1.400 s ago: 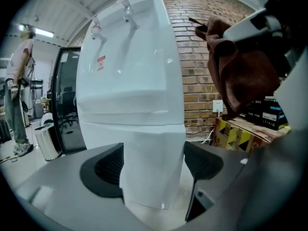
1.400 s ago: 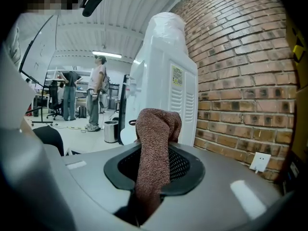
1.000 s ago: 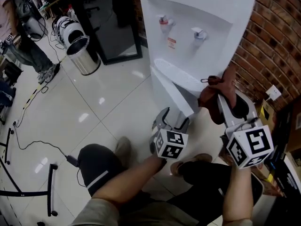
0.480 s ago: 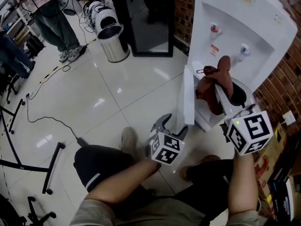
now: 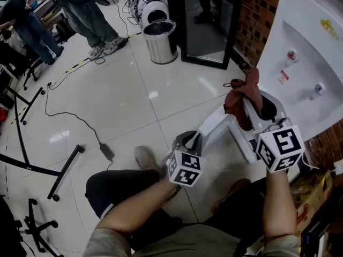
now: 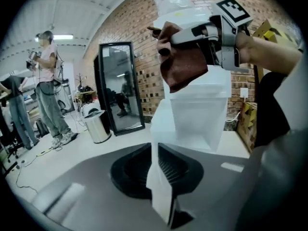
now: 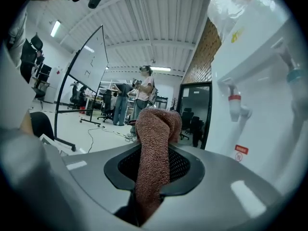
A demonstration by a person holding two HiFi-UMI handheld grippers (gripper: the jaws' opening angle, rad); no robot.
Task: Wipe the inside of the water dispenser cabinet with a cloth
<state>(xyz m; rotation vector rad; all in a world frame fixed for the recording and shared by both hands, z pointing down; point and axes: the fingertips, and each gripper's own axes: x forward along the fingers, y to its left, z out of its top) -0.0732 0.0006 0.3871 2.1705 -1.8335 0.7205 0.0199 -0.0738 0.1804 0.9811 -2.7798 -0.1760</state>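
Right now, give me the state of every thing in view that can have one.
cabinet door, swung open, its edge between the left jaws.
left gripper, jaws have just been closing, now clamped on the door's edge.
right gripper, shut on the cloth.
cloth, bunched up, hanging from the right jaws.
trash bin, upright, top open.

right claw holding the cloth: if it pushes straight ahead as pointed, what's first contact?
Nothing close. Past the cloth in the right claw lies open floor, then probably the mirror, though depth is unclear. The water dispenser sits right of that line.
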